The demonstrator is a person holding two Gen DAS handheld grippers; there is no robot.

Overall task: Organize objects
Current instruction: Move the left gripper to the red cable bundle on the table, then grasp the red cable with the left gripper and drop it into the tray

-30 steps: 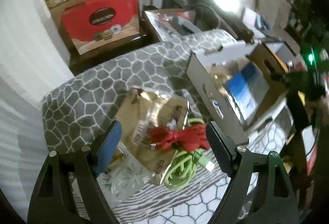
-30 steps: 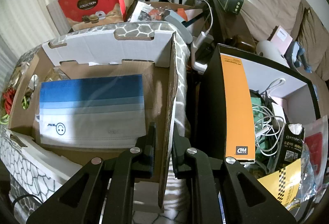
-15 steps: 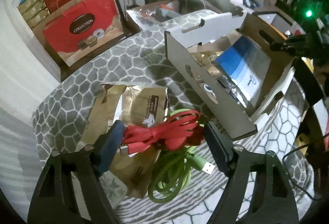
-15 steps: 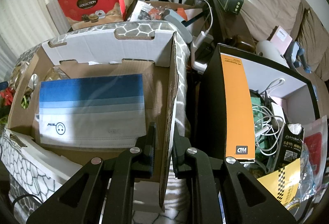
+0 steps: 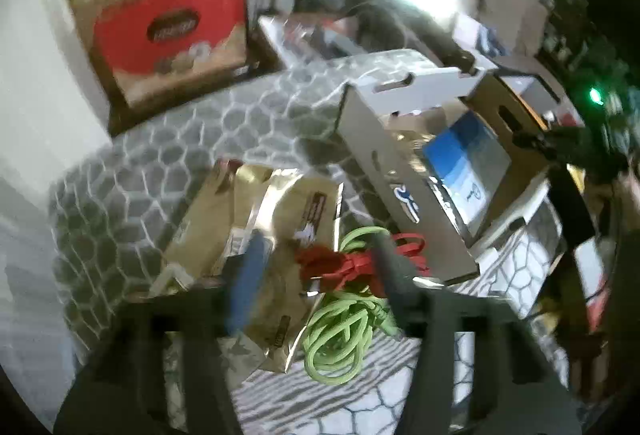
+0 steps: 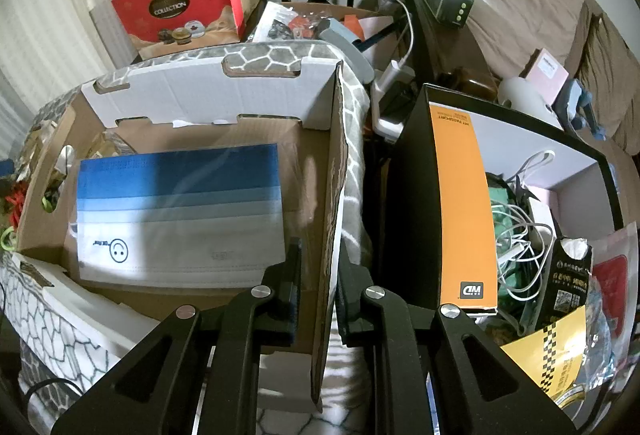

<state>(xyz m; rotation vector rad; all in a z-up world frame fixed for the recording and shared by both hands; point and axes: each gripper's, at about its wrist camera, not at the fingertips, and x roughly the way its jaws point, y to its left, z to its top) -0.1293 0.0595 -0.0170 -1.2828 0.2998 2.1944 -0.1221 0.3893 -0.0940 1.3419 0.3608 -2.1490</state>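
Red cable (image 5: 348, 265), green cable (image 5: 340, 335), honeycomb-patterned cloth (image 5: 168, 163)

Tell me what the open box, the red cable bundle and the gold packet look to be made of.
Open box: corrugated cardboard, white outside, raw brown inside; fluting shows on its cut edge.
Red cable bundle: likely rubbery plastic, matte, flat strands.
Gold packet: probably metallised foil film, glossy, creased with bright glints.

Red gift box (image 6: 180, 11), perhaps chocolates.

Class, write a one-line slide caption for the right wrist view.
Right gripper clamps the cardboard box wall; a mask pack lies inside.
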